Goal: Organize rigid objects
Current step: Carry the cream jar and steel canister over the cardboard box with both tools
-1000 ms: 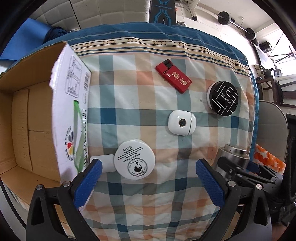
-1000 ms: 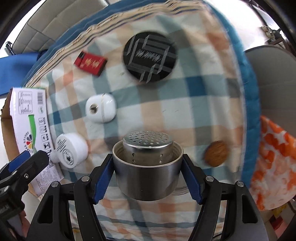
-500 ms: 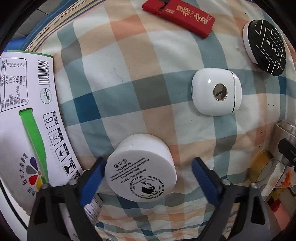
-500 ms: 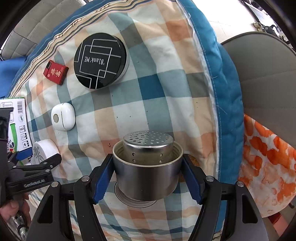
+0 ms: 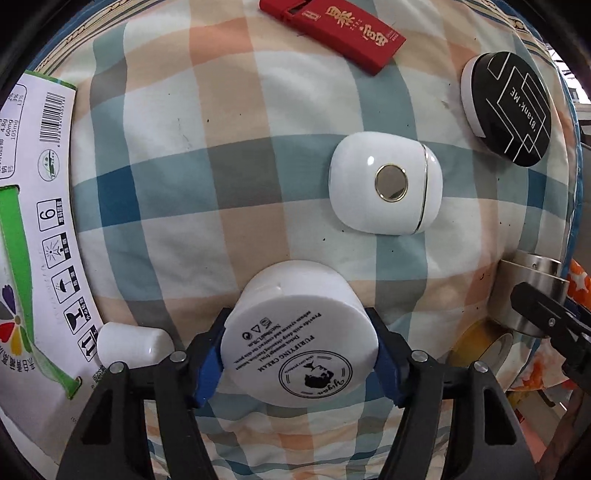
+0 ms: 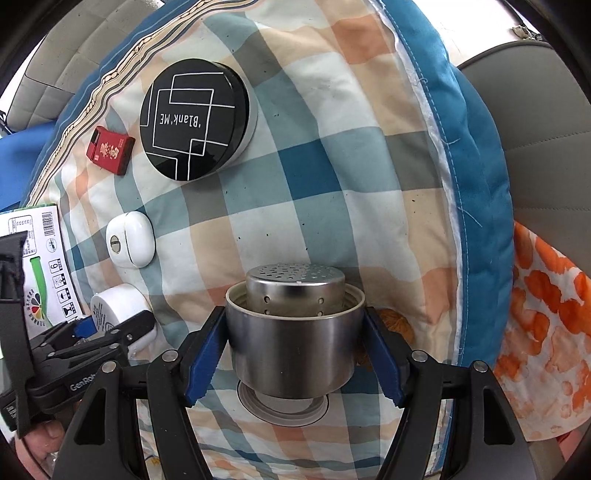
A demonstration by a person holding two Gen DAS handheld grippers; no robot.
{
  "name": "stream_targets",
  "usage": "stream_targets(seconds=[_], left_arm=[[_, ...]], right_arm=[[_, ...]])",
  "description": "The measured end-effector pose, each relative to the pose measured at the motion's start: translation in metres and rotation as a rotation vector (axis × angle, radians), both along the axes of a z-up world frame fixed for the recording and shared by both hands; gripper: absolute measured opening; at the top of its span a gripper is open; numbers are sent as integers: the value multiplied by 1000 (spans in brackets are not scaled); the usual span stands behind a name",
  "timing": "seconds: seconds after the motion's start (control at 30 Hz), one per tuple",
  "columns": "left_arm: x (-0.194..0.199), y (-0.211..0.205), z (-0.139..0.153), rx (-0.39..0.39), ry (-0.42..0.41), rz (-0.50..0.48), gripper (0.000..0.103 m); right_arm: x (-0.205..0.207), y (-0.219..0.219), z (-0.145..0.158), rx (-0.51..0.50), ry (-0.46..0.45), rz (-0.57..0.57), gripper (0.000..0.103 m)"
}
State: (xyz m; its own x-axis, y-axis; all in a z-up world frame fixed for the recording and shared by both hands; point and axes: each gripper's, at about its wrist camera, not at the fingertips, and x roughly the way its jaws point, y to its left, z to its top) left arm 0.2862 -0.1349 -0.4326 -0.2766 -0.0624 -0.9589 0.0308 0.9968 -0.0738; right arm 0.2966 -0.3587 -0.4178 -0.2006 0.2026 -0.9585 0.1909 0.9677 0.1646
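Checked cloth [image 5: 236, 155], cream jar [image 5: 301, 354] and steel strainer [image 6: 293, 332] gripped.

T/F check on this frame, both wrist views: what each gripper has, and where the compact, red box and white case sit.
1. The left gripper is shut on the white cream jar. True.
2. The right gripper is open and empty. False: it is shut on the steel tea strainer cup.
3. The black Blank'ME compact lies on the plaid cloth. True.
4. The red box is inside the cardboard carton. False: it lies on the cloth.
5. The white case is stacked on the compact. False: they lie apart.
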Motion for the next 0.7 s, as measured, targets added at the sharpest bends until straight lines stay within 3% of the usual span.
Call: stream_targets(seconds=[0.37,0.7], left_arm=[[21,-14,-15,43,-57,13,66],[-8,-24,40,30,-181,-9,65]], right_arm=[[6,-2,-15,-8,27,-25,74],[-9,25,15,-60,-65,54,73]])
